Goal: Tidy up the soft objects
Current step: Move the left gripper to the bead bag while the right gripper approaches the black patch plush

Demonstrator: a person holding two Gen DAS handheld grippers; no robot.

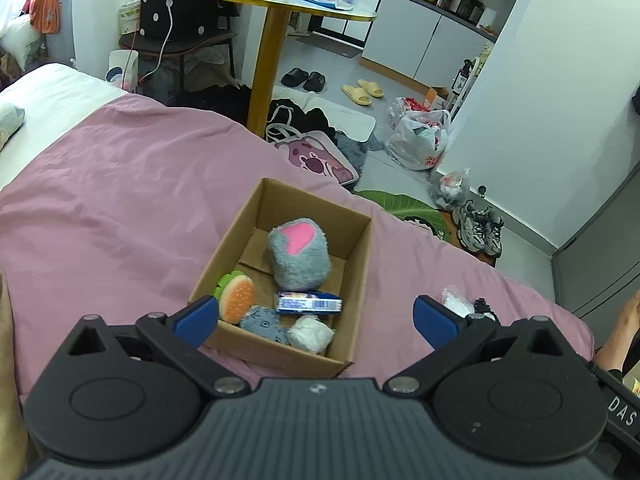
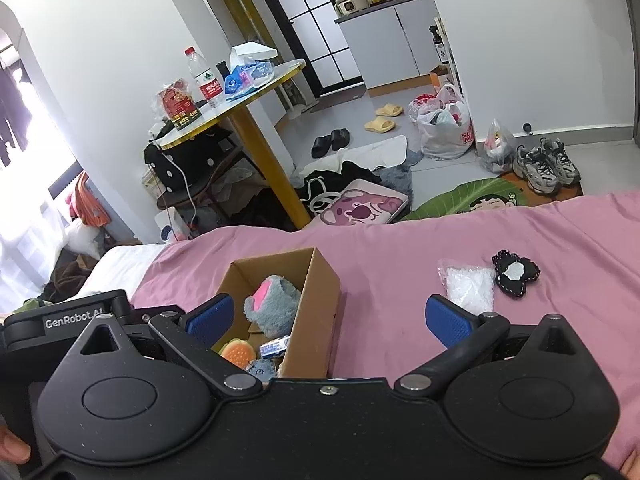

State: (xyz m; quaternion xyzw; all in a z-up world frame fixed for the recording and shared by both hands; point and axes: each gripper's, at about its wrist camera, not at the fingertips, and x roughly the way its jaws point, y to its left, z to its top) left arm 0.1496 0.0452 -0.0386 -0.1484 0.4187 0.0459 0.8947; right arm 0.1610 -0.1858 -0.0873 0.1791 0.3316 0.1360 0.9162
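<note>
An open cardboard box (image 1: 356,280) (image 2: 320,292) sits on the pink bedsheet (image 1: 120,200) (image 2: 440,240). Inside lie a grey plush with a pink patch (image 1: 298,254) (image 2: 272,304), an orange burger toy (image 1: 237,300) (image 2: 238,354), a blue tissue pack (image 1: 310,303), a small grey-blue plush (image 1: 262,322) and a white bundle (image 1: 310,334). My left gripper (image 1: 316,316) hangs open just above the box's near end, holding nothing. My right gripper (image 2: 328,320) is open and empty beside the box's right wall. A clear white packet (image 2: 470,288) (image 1: 456,302) and a black frilly pad (image 2: 514,274) lie on the sheet to the right.
Beyond the bed's edge stand a round table on a yellow leg (image 1: 268,60) (image 2: 264,152), a chair with a black dotted bag (image 1: 172,20), a pink bag (image 2: 360,206), slippers, plastic bags (image 2: 444,128) and sneakers (image 2: 544,164). A bare foot (image 1: 624,328) shows at the right.
</note>
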